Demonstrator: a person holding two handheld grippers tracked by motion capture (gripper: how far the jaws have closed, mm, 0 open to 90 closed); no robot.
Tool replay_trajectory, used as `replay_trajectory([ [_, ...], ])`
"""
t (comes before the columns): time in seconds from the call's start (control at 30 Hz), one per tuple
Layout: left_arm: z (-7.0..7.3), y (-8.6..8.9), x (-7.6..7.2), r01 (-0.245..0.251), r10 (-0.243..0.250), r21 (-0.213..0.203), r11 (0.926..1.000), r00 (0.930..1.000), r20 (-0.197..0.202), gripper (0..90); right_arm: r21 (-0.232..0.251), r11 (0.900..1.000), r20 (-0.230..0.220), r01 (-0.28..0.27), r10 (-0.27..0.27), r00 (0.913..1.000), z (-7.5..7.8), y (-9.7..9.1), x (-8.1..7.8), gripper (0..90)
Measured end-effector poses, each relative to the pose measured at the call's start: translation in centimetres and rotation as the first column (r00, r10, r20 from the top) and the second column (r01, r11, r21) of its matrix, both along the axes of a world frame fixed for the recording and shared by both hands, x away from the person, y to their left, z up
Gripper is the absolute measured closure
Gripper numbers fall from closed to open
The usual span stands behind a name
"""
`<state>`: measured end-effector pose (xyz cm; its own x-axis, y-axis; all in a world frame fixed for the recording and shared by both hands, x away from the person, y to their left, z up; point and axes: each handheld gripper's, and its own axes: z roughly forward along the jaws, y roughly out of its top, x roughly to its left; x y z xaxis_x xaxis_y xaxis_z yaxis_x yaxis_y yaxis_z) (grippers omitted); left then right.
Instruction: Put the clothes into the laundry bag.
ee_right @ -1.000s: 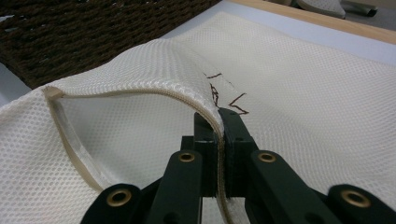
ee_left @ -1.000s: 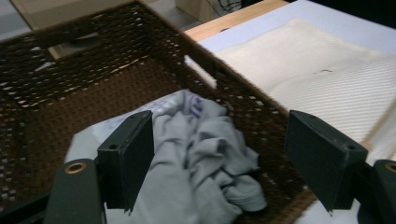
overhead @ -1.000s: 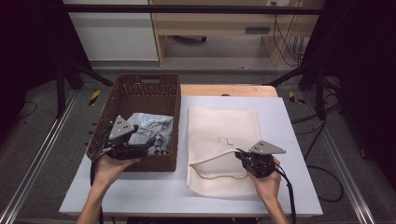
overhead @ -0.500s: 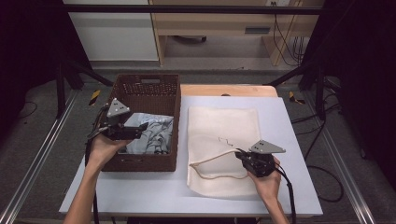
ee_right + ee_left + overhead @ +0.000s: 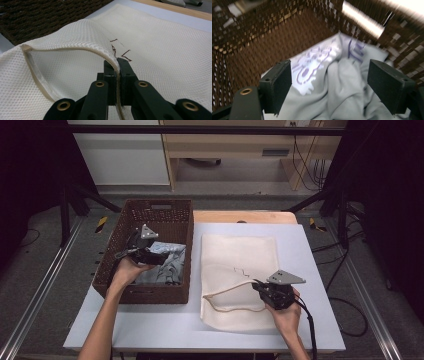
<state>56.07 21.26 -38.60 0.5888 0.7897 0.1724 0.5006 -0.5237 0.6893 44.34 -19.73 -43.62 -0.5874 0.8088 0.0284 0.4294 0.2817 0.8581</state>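
Left gripper (image 5: 150, 254) had moved deeper into the wicker basket (image 5: 112, 265), jaws wide open, grey printed garment (image 5: 337, 82) lying between and below them. Right gripper (image 5: 116, 67) stayed right of the basket, clamped on the mesh bag (image 5: 250, 255) rim, holding its mouth open.

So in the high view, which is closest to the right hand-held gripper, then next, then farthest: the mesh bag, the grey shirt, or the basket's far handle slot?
1. Mesh bag, pinched at its rim by the right hand-held gripper.
2. Grey shirt, left, inside the basket.
3. Basket's far handle slot, back left.

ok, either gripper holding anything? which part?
Right gripper is shut on the mesh bag, at the rim of its opening. Left gripper is open above the grey shirt, holding nothing.
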Motion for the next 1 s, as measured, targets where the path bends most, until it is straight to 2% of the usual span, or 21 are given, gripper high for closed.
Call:
replay_trajectory([
  [0.17, -1.1, 0.0, 0.2, 0.009, -0.01, -0.002, 1.0, 0.9984, -0.056, 18.5, -0.003, 1.0, -0.004, -0.004, 0.004, 1.0, -0.1, 0.0, 0.1, 86.2],
  [0.27, -1.6, -0.1, 0.3, 0.003, -0.001, 0.032, 0.9995, 0.9981, -0.061, 17.1, -0.009, 0.9999, -0.01, -0.008, 0.008, 0.9999, -0.1, 0.1, 0.1, 86.2],
  [0.33, -1.9, -0.1, 0.5, -0.002, 0.005, 0.035, 0.9994, 0.997, -0.078, 15.7, -0.01, 0.9999, -0.015, -0.005, 0.005, 0.9999, -0.2, 0.1, 0.1, 86.1],
  [0.57, -2.8, -0.4, 1.0, -0.019, 0.03, 0.086, 0.9961, 0.9922, -0.121, 12.4, -0.011, 0.9999, -0.013, -0.007, 0.007, 0.9999, -0.2, 0.1, 0.1, 86.2],
  [0.7, -3.3, -0.2, 1.3, -0.024, 0.035, 0.086, 0.996, 0.9905, -0.133, 8.5, -0.014, 0.9999, -0.019, -0.01, 0.009, 0.9998, -0.3, 0.2, 0.2, 86.2],
  [0.87, -4.0, -0.3, 1.5, 0.004, 0.011, 0.103, 0.9947, 0.9888, -0.149, 7.5, -0.014, 0.9998, -0.023, -0.01, 0.01, 0.9997, -0.3, 0.1, 0.1, 86.2],
  [1.0, -4.4, -0.3, 1.7, -0.005, 0.019, 0.08, 0.9968, 0.9834, -0.18, 8.4, -0.02, 0.9997, -0.026, -0.012, 0.011, 0.9996, -0.4, 0.1, 0.1, 86.2],
])
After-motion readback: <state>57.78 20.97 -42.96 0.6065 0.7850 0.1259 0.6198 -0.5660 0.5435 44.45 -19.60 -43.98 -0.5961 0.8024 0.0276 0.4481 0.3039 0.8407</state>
